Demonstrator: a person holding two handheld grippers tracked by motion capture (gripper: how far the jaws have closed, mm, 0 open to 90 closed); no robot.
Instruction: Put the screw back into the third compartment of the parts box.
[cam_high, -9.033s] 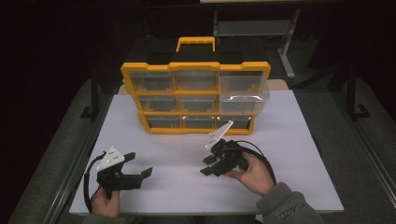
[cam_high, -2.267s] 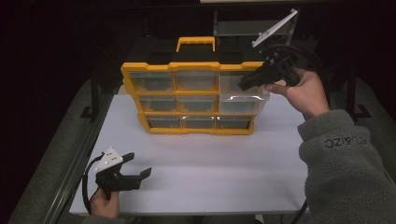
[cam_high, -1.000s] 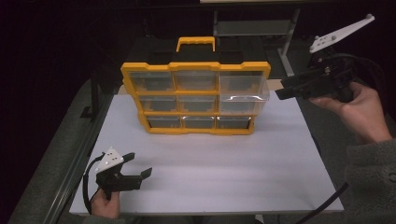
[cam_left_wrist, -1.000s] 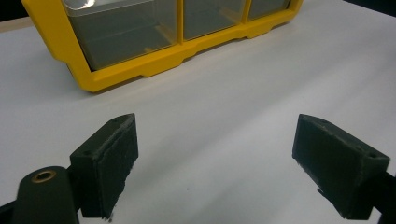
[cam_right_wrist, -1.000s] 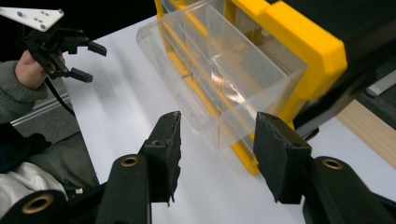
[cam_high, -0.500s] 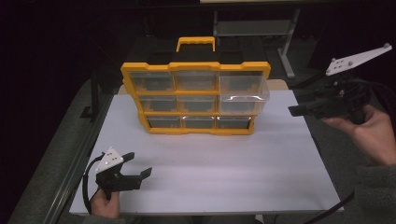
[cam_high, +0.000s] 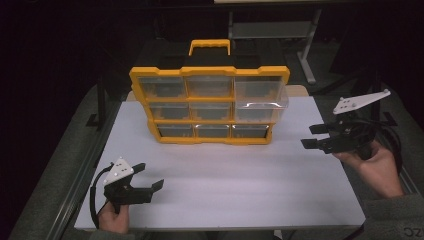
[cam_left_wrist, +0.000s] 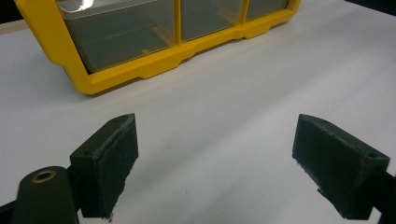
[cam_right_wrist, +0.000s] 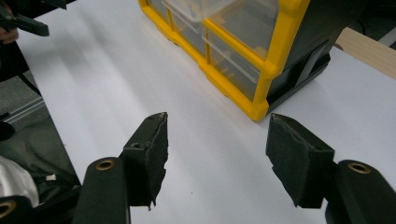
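Here both black grippers, left gripper (cam_high: 150, 177) and right gripper (cam_high: 314, 136), gape empty near the yellow plastic organizer (cam_high: 210, 105)

the white worktop (cam_high: 225, 185) lies bare in front; the yellow plastic drawer organiser (cam_high: 210, 107) blocks its far middle, one clear drawer (cam_high: 262, 102) jutting out.

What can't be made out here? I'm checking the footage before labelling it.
- Contents of the yellow plastic organiser with clear drawers: high view, too dim and small to tell.
- Its upper rows: left gripper view, cut off by the top edge.
- Its black back: right gripper view, cut off at the edge.
- Person's right forearm: high view, cut off at the corner, beyond the open right gripper.
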